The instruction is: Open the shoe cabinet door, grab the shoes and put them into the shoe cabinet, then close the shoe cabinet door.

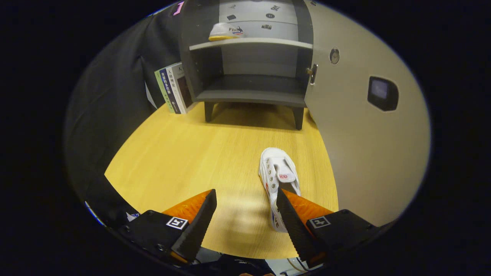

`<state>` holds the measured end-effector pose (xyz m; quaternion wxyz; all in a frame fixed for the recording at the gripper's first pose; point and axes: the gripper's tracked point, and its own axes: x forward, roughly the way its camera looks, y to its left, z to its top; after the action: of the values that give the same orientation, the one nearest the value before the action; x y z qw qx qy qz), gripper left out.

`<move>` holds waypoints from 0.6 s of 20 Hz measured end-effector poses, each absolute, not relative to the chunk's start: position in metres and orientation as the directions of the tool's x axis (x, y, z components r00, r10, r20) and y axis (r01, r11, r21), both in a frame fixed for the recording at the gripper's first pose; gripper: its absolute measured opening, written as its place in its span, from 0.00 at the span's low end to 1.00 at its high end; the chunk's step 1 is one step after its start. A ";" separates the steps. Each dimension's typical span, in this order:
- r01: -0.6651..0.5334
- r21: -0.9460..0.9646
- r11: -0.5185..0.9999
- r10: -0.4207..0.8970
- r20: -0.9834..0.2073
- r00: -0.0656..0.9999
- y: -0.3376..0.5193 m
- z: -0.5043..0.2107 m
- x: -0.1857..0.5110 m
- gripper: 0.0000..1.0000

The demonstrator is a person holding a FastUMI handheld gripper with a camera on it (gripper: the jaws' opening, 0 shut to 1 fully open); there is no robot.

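Behind open tongs (245, 214), shoe (277, 176) heel hidden.

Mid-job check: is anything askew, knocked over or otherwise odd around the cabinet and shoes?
Nothing looks damaged or spilled. One shoe sits on the upper shelf of the open cabinet; the other shoe lies on the floor, partly under one finger of the open tongs. Books lean against the cabinet's side.

Heel of the white shoe (277, 173) is hidden behind the right finger (291, 222) of the open gripper (245, 203); book (173, 89) spines too small to be read.
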<state>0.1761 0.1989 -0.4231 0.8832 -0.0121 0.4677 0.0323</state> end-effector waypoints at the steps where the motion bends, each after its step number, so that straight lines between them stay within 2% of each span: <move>1: -0.065 -0.002 0.998 0.033 -0.843 0.537 0.197 -0.437 0.179 0.98; 5: -0.061 -0.031 0.998 0.002 -0.882 0.471 0.189 -0.478 0.187 0.98; 12: -0.087 -0.073 0.994 -0.026 -0.888 0.459 0.186 -0.515 0.213 1.00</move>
<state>0.2132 0.1861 -0.5151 0.8523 -0.0540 0.5199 0.0178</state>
